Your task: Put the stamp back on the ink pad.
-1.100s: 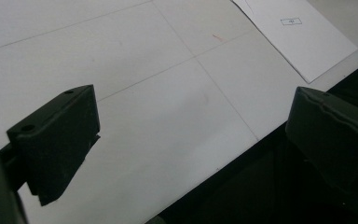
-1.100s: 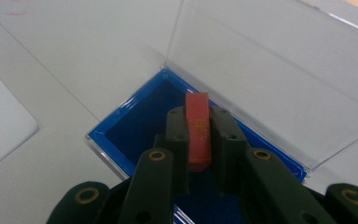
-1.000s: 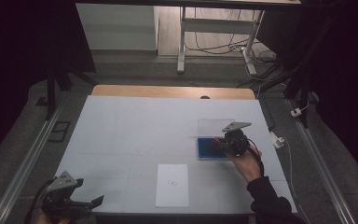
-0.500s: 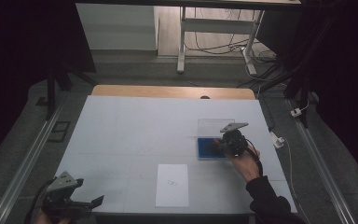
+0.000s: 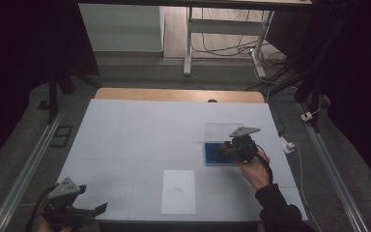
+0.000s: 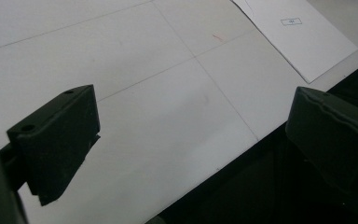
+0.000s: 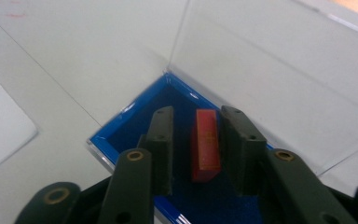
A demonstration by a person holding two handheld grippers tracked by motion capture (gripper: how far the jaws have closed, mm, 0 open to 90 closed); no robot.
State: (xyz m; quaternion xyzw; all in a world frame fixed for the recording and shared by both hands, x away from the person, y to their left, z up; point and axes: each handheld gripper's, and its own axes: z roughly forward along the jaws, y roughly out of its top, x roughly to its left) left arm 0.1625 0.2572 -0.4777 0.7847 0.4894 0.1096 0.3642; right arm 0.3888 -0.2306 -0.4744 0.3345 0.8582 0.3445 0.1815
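Item: red block (image 7: 206,143), small and oblong, lying on the dark blue lining of a shallow blue tray (image 7: 121,127) with a clear hinged lid (image 7: 279,70) standing open behind it, presumably so the contents can be reached from above. The block sits between the two jaws of the right gripper (image 7: 200,149); the jaws have just been opening, and a gap shows on either side of the block, so they flank it without pressing. Judged from this, the block has either been set down in the tray or is about to be taken up; which cannot be told. In the high view the tray (image 5: 212,153) lies on the right half of the white worktop (image 5: 140,130), with the right gripper (image 5: 233,149) poised over it in the person's hand. A white sheet of paper (image 5: 178,192) with a small printed mark lies flat near the front edge, well apart from the tray. The left gripper (image 5: 89,210) idles at the front left corner, jaws wide apart and holding nothing, out of the way of the work.
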